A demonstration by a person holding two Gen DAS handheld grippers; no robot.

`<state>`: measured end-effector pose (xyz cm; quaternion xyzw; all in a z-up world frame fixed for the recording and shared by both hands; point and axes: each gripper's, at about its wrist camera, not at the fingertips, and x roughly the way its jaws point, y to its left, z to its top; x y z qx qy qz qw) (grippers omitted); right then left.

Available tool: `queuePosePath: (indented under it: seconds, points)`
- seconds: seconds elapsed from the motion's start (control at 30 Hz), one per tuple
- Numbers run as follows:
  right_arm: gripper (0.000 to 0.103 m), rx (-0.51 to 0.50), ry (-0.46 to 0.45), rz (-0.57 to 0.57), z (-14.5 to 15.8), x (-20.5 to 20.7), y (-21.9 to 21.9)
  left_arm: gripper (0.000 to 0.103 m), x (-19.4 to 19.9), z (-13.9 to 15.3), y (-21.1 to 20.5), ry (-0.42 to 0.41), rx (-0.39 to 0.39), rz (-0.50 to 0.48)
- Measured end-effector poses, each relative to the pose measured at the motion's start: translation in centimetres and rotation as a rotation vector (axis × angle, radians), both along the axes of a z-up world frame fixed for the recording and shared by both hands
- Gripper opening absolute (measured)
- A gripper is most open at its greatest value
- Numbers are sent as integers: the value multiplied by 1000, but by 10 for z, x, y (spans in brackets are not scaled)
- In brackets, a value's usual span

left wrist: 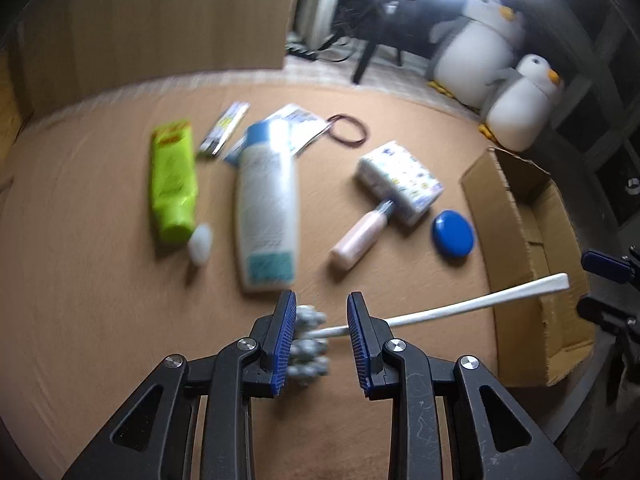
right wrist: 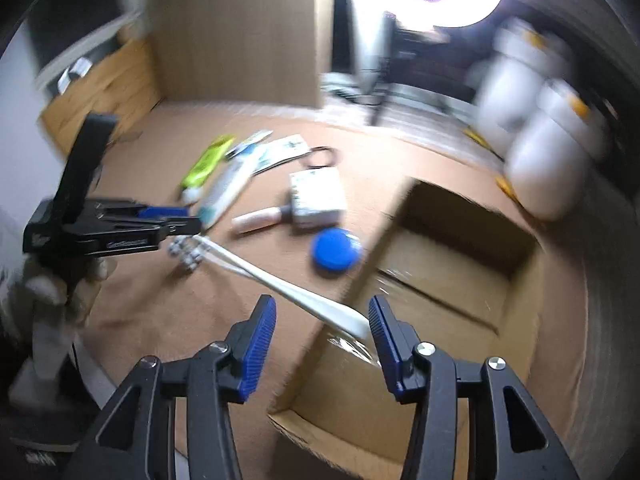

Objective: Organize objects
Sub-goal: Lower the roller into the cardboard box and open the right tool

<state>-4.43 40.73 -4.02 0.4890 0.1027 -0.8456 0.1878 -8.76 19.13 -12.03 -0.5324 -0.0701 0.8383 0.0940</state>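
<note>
A white long-handled massager with a grey knobbed head reaches from my left gripper toward the open cardboard box. The head lies between the left jaws against the left pad, with a gap to the right pad, so this gripper is open. In the right wrist view the handle's flat end sits between the wide-apart jaws of my right gripper, close to the right finger and over the box's near wall. On the brown table lie a green tube, white bottle, lint roller and blue round case.
A dark hair tie and flat sachets lie at the back of the table. A tall cardboard panel stands at the back left. Two plush penguins sit beyond the box. A person's gloved hand holds the left gripper.
</note>
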Motion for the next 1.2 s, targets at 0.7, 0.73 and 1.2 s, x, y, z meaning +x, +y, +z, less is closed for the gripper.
queuePosePath:
  seconds: [0.7,0.73,1.2]
  points:
    - [15,169,-169,270,-60,-50,-80,32,2,-25,-58,-38,63,159]
    - [14,158,-162,269,-59,-48,-81,32,2,-26,-59,-44,68,160]
    - [7,-3,-129,245,-37,-12,-88,32,-4,-12,4,-9,92,21]
